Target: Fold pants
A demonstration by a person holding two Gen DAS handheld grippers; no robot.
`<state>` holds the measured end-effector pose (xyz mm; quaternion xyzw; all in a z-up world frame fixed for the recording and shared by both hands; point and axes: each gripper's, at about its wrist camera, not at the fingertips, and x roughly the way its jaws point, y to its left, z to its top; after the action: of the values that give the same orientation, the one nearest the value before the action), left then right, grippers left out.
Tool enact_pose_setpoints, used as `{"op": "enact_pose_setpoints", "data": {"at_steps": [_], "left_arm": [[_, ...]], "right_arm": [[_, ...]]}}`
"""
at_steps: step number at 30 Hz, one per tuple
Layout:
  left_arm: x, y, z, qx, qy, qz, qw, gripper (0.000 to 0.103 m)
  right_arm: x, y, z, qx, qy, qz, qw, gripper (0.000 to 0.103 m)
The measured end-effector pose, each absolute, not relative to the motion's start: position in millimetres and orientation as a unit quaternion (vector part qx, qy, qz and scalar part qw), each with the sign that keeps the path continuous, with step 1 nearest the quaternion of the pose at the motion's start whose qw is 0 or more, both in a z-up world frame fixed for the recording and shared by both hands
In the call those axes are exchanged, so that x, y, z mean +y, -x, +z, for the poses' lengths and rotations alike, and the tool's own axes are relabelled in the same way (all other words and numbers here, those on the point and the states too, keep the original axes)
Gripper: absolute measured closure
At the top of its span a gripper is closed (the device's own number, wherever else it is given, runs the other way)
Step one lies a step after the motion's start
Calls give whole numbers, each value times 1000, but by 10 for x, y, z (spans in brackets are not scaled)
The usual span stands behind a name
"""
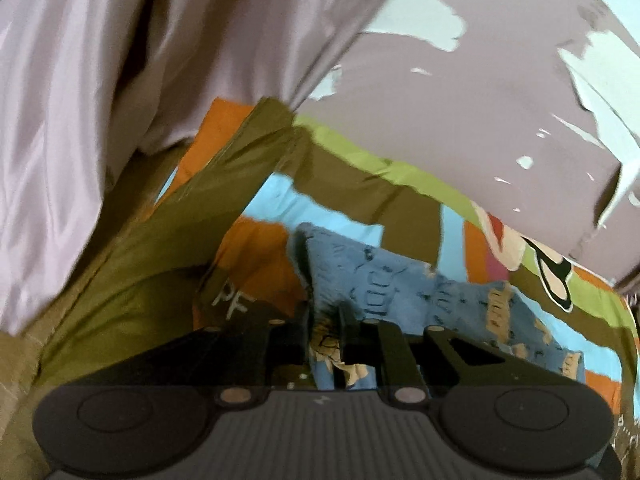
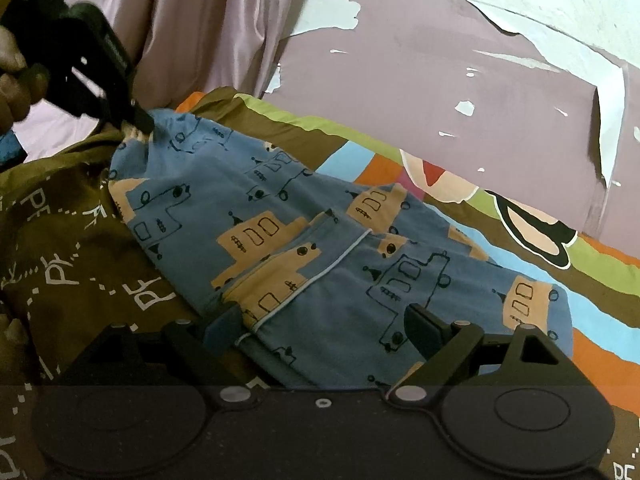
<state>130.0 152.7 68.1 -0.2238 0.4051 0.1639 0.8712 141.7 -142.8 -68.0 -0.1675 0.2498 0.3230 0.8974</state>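
Observation:
The blue pants (image 2: 320, 208), printed with tan buildings and black outlines, lie spread on a bed. In the right wrist view my left gripper (image 2: 140, 122) comes in from the upper left, and a hand (image 2: 12, 80) holds it. It is shut on the far gathered edge of the pants. The left wrist view shows the same grip up close: my left gripper (image 1: 326, 332) pinches a lifted fold of the pants (image 1: 400, 280). My right gripper (image 2: 320, 330) stands open over the near part of the pants, its fingers wide apart with cloth lying between them.
The bed is covered by a brown sheet (image 2: 80, 264) with white letters and by colourful stripes (image 2: 600, 280) at the right. A pale pink curtain (image 2: 208, 20) hangs behind at the left. The wall (image 2: 440, 60) with peeling paint closes the far side.

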Motion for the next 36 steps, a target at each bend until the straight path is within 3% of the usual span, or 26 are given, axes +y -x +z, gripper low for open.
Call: {"op": "enact_pose_setpoints", "data": {"at_steps": [13,20,25,31,33,35,36], "left_arm": [[612,-1496,1342,381,140,75,911,89],[-196,-1674,1568,381,76,-12,921,89],[-845,-1864,1421,389,52,-71,917,89],[-1499,-1983,753,412,-4,-114,904,87],[-1535,-1908,610,429,3,-114,896,76],[-1522,-1802,545,426,11,-106,899,54],[-1511,-1747,521,420,10,-100,902,52]], "right_arm": [[-1765,-1538,-357,221,147,293,918,12],[-2403,-1953,-82,253,107,271,922,14],[-2782,-2161,-80,256,116,248,927,13],[-3245,-2497,-257,285,75,183,938,12],[-3355,-2546,-291,288,55,162,942,13],[-3413,-2560,-292,288,40,161,943,13],[-3423,-2556,-282,284,31,165,944,13]]}}
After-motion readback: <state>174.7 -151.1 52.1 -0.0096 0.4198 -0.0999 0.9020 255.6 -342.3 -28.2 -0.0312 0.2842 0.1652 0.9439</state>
